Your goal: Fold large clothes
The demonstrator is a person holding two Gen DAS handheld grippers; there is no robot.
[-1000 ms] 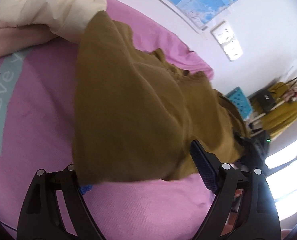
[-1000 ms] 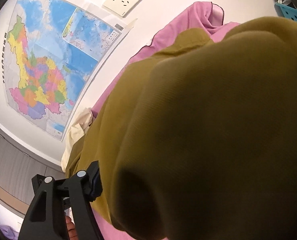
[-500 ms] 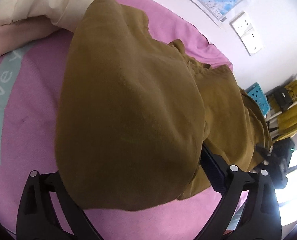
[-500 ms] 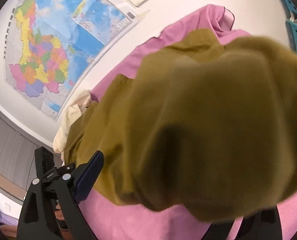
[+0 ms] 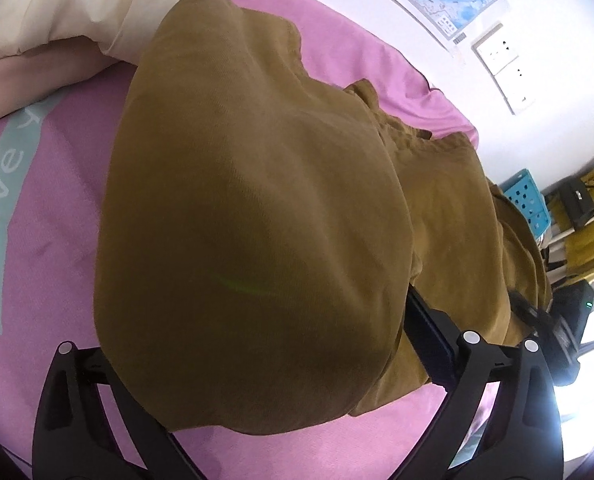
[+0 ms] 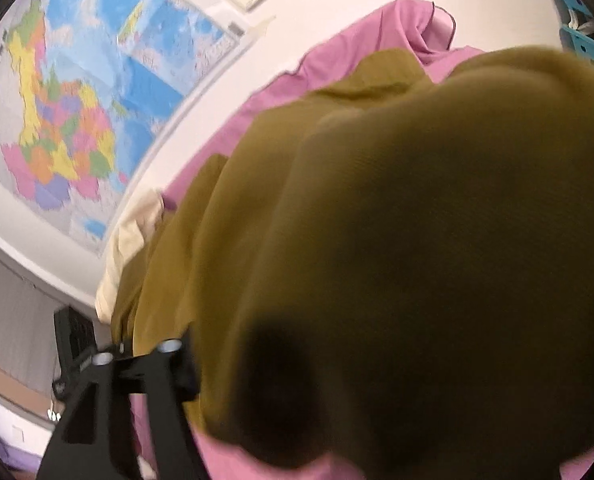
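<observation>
A large mustard-brown garment (image 5: 257, 184) lies across the pink bed sheet (image 5: 57, 216), and a thick fold of it bulges up close to both cameras. My left gripper (image 5: 257, 340) is open wide. The fold lies between its fingers and hides the left fingertip, while the right pad (image 5: 429, 336) shows bare beside the cloth. In the right wrist view the same garment (image 6: 417, 240) fills most of the picture. My right gripper (image 6: 357, 364) has its jaws closing, with the cloth mound between them. Only its left finger (image 6: 173, 364) shows, at the cloth's edge; the other is hidden.
A cream pillow (image 5: 89, 4) lies at the sheet's far left corner. A map (image 6: 77, 100) and sockets (image 5: 505, 64) hang on the white wall along the bed. A blue crate (image 5: 529, 204) and a rack with yellow cloth (image 5: 589, 236) stand beyond the bed's right end.
The brown fold came over toward both cameras and now covers the left gripper's left fingertip. Both grippers' jaws spread wider. The right gripper tilted and rose a little.
</observation>
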